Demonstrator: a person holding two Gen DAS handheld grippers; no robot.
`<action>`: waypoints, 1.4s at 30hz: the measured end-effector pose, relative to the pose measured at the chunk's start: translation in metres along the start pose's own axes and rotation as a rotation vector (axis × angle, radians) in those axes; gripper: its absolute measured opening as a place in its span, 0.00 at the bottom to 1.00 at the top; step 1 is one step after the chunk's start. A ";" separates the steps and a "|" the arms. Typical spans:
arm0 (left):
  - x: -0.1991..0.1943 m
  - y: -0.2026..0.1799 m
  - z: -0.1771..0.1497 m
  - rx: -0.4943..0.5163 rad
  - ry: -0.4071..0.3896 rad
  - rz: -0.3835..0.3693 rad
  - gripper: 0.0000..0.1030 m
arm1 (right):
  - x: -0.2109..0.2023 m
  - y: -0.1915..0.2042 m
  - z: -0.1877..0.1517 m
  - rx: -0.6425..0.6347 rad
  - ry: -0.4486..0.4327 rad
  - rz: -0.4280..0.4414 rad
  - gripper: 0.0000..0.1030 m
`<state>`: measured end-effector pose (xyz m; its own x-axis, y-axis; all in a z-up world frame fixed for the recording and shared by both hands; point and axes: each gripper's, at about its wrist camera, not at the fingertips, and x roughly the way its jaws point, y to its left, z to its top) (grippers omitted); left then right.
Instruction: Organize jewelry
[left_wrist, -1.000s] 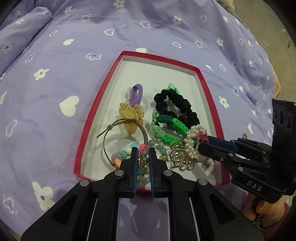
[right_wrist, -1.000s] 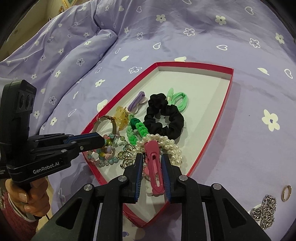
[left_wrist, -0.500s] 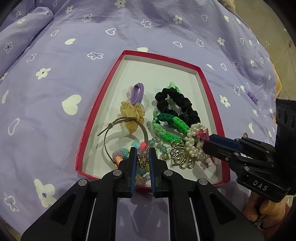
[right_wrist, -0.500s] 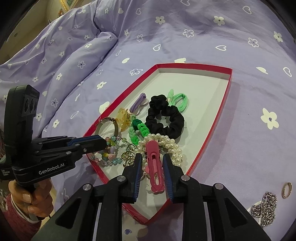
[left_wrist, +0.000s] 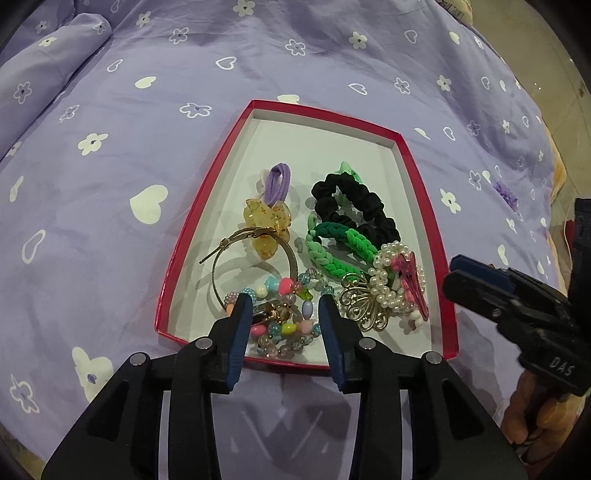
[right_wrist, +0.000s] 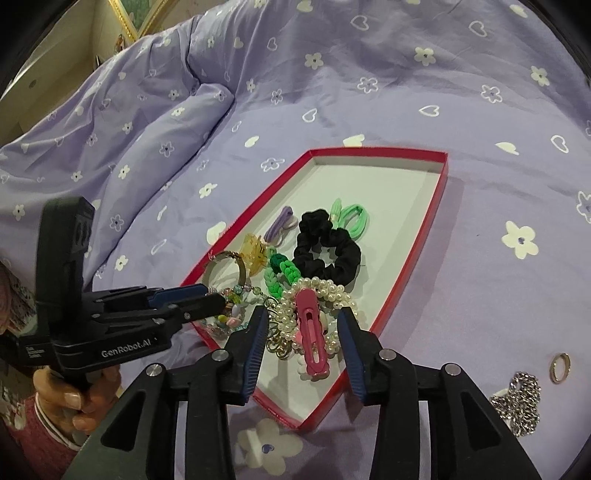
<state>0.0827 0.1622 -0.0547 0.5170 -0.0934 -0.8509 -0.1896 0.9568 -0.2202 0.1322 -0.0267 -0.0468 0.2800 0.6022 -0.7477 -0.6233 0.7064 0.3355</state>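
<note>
Both tongs are spreading their jaws at this moment. Left gripper (left_wrist: 285, 302) hangs over the near end of the red tray (left_wrist: 410, 173), partly open, with the beaded bracelet (left_wrist: 284, 325) lying between the pads but not pressed by them. Right gripper (right_wrist: 303, 317) is likewise part open over the tray's near corner; the pink hair clip (right_wrist: 312, 332) lies between its blue pads, free of both.

That clip rests on the pearl scrunchie (right_wrist: 325, 291), its long axis running along the fingers, one end toward the camera, the other toward the tray's far end. A gold filigree piece (left_wrist: 364, 304) sits just beside the pearls. Farther in lie the braided green band (left_wrist: 332, 247), the black scrunchie (left_wrist: 354, 206), a light green hair tie (right_wrist: 351, 218) at its far edge, a purple hair tie (left_wrist: 279, 181), an amber claw clip (left_wrist: 266, 225) and a metal bangle (left_wrist: 255, 258), all crowded touching or overlapping in the tray's near half.

"GenRobot.AI" reads on the left tool's body in the right view; "DAS" on the right tool in the left view.

The tray sits on a purple bedspread (right_wrist: 369, 92) printed with white flowers and hearts. Outside it, well apart on the right, lie a silver chain (right_wrist: 519, 398) and a gold ring (right_wrist: 559, 367)
</note>
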 end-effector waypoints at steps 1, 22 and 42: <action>-0.001 0.000 -0.001 0.000 0.000 -0.001 0.34 | -0.002 0.000 0.000 0.002 -0.006 0.001 0.40; -0.058 0.013 -0.037 -0.105 -0.139 0.019 0.87 | -0.040 -0.001 -0.030 0.133 -0.127 0.122 0.81; -0.105 -0.011 -0.078 -0.025 -0.270 0.163 0.88 | -0.098 0.037 -0.062 0.028 -0.314 -0.068 0.90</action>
<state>-0.0345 0.1404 0.0001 0.6808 0.1401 -0.7190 -0.3064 0.9460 -0.1058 0.0367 -0.0831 0.0036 0.5345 0.6356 -0.5571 -0.5766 0.7561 0.3096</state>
